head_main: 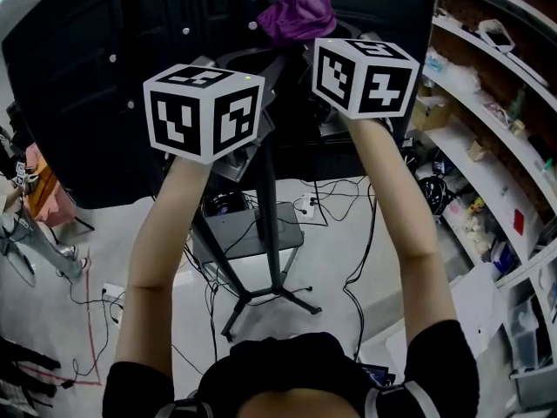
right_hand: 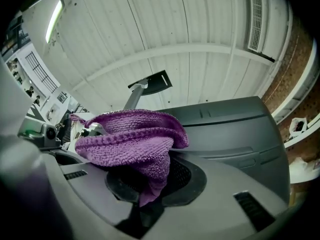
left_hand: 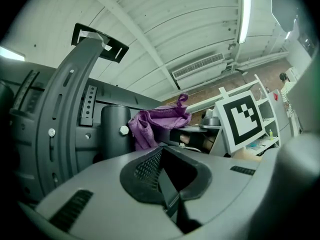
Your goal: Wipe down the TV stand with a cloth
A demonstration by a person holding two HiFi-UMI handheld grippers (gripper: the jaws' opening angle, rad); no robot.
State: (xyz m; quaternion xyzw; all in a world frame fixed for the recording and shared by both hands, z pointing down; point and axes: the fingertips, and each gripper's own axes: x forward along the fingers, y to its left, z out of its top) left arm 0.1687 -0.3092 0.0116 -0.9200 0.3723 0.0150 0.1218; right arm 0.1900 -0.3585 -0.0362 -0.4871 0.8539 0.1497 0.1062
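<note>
A purple cloth [head_main: 297,16] is bunched against the back of the black TV [head_main: 96,85], at the top of the stand's pole [head_main: 270,207]. My right gripper [right_hand: 149,186] is shut on the cloth [right_hand: 131,140], which drapes over its jaws. Its marker cube [head_main: 364,75] sits just below the cloth in the head view. My left gripper [left_hand: 169,186] is shut with nothing between its jaws. It is raised beside the right one, under its cube [head_main: 203,110], close to the stand's curved grey mounting bracket [left_hand: 65,109]. From there the cloth [left_hand: 157,123] shows to the right of the bracket.
The stand's legs [head_main: 271,300] and a grey shelf [head_main: 248,233] are below my arms. Cables [head_main: 344,212] trail over the floor. Cluttered white shelves [head_main: 496,146] run along the right. More gear stands at the left edge [head_main: 35,194].
</note>
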